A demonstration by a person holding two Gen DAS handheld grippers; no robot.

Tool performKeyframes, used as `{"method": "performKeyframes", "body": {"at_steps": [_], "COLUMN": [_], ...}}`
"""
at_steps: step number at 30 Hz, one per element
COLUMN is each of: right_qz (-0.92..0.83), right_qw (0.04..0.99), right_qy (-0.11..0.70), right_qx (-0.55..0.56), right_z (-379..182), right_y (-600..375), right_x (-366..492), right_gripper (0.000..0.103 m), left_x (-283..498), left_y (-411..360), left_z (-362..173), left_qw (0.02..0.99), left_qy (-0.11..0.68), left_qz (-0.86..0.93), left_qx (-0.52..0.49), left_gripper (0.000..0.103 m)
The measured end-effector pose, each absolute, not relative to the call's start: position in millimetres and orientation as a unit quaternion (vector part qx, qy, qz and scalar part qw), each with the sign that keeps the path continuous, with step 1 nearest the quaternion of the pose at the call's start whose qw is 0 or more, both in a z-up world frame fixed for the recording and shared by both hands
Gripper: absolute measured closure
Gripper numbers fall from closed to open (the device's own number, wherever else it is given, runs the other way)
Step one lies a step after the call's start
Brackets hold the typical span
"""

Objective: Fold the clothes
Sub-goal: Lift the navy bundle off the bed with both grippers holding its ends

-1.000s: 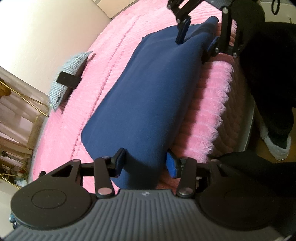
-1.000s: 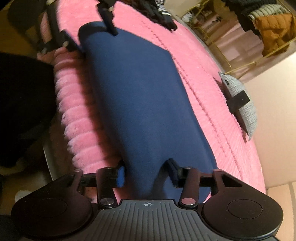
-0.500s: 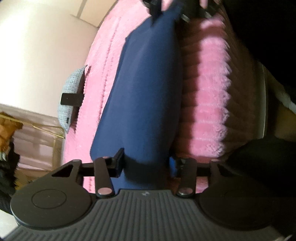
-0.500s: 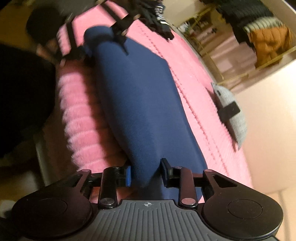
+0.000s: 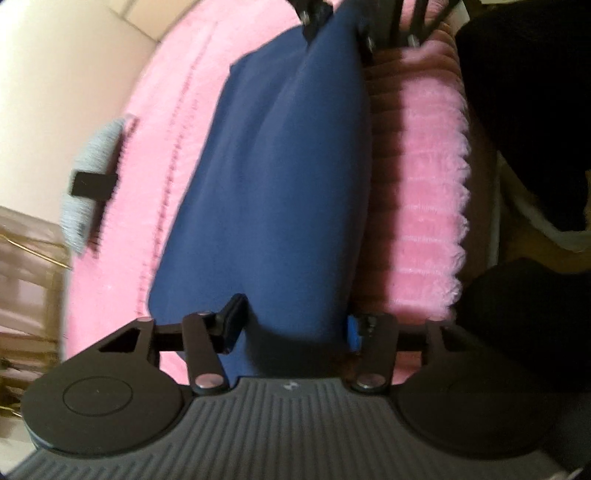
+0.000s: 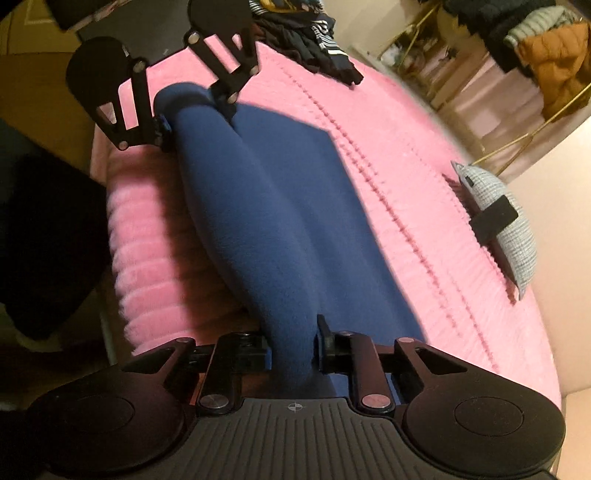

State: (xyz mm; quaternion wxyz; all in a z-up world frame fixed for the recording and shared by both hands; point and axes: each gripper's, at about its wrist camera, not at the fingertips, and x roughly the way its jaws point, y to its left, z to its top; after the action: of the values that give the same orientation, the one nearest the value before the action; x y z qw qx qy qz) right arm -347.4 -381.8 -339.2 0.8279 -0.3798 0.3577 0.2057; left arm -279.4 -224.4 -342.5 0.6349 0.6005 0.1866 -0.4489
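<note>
A navy blue garment [image 5: 280, 184] lies folded lengthwise on a pink fluffy bed cover [image 5: 424, 206], near the bed's edge. My left gripper [image 5: 291, 325] has its jaws around one end of the garment, with cloth bunched between them. My right gripper [image 6: 293, 343] is shut on the other end of the garment [image 6: 280, 229]. Each gripper shows at the far end in the other's view: the right one [image 5: 340, 33] in the left wrist view, the left one [image 6: 192, 110] in the right wrist view.
A grey knitted item with a black band [image 6: 498, 221] lies on the bed by the wall, also in the left wrist view [image 5: 92, 184]. A pile of dark and striped clothes [image 6: 310, 40] lies at the bed's far end. A clothes rack with hanging coats [image 6: 546, 55] stands behind.
Both grippers closed in on the garment's ends and lifted its near edge, gathering the cloth into a narrower roll. The right jaws narrowed markedly.
</note>
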Motion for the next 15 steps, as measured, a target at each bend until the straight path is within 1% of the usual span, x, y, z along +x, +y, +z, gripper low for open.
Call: {"method": "performKeyframes", "body": {"at_steps": [3, 9, 12, 15], "right_qz": [0.215, 0.203, 0.165, 0.115], "right_qw": [0.817, 0.802, 0.804, 0.810], "right_qy": [0.382, 0.446, 0.468, 0.479], "right_qx": [-0.374, -0.343, -0.328, -0.319], "right_z": [-288, -173, -123, -89], "right_y": [-387, -399, -409, -424], "right_x": [-339, -352, -366, -384], "right_gripper": [0.085, 0.085, 0.085, 0.085], "left_x": [-269, -251, -248, -249], "left_y": [-232, -249, -263, -281], "left_z": [-297, -191, -139, -100], "left_qw": [0.619, 0.587, 0.565, 0.547], "left_qy": [0.214, 0.251, 0.245, 0.216], "left_qz": [-0.466, -0.510, -0.544, -0.576], "left_qx": [0.595, 0.577, 0.570, 0.568], "left_gripper": [0.073, 0.074, 0.074, 0.074]}}
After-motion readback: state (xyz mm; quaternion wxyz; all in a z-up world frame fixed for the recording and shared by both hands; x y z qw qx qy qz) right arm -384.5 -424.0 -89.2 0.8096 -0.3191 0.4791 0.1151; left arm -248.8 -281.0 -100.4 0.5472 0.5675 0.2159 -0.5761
